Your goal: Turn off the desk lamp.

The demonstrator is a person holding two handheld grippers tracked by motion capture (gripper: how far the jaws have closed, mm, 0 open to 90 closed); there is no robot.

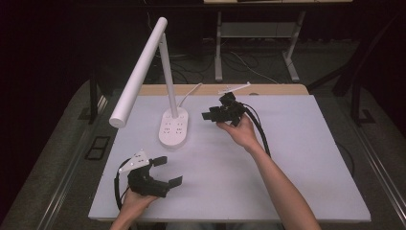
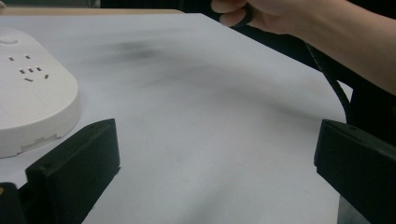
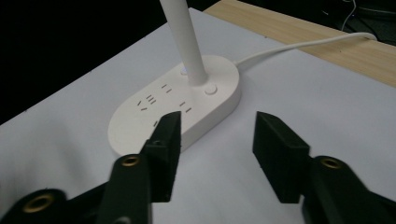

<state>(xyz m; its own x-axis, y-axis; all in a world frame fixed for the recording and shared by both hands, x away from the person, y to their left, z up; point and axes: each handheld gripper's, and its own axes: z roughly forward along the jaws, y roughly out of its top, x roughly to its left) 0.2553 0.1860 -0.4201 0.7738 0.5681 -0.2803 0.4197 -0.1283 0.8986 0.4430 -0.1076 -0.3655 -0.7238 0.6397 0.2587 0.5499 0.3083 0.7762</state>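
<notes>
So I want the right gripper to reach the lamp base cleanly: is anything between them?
Nothing visible. The right gripper, jaws open, faces the lamp base across bare white table; the cord trails off behind the base.

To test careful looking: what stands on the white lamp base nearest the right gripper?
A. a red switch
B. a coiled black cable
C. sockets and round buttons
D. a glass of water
C: the lamp base bears socket slots and two round buttons beside the white stem, ahead of the open right gripper.
</notes>
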